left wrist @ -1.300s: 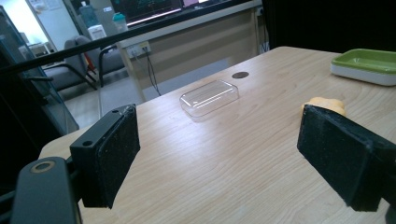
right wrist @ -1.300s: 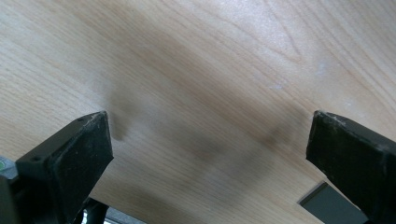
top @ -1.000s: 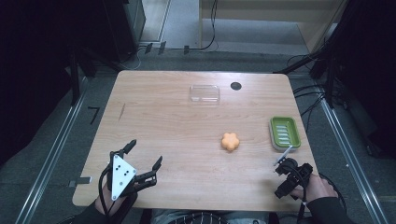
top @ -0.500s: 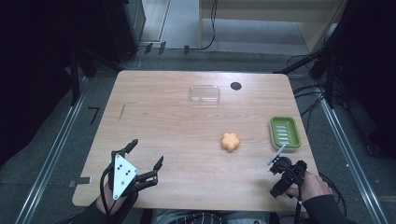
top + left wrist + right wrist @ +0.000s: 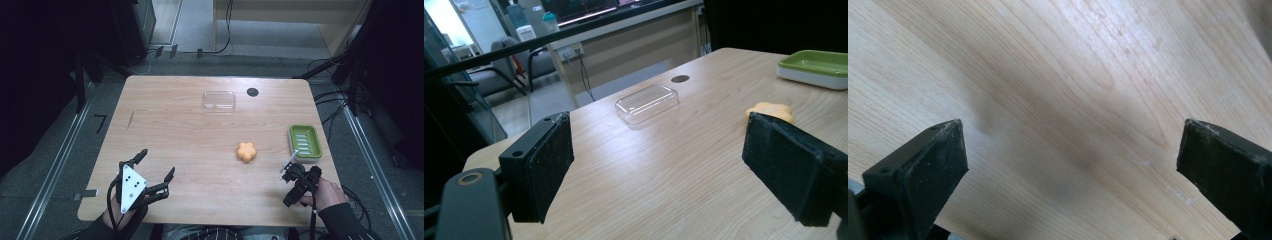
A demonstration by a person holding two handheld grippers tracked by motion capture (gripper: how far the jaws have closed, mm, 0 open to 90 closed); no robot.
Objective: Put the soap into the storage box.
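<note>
At the lower left of the high view, the left claw (image 5: 150, 172) rests at the near edge of the wooden table (image 5: 175, 130), jaws spread wide and empty; the hand behind it is cut off by the frame's bottom. A clear plastic lid (image 5: 219, 100) lies upper centre, faint against the wood, beside a small dark hole (image 5: 252, 92). An orange flower-shaped piece (image 5: 246, 152) sits right of centre, half hidden behind a jaw in the left gripper view. A green tray (image 5: 305, 142) is at the right edge. The right claw (image 5: 292, 172), lower right, is released, over bare wood.
</note>
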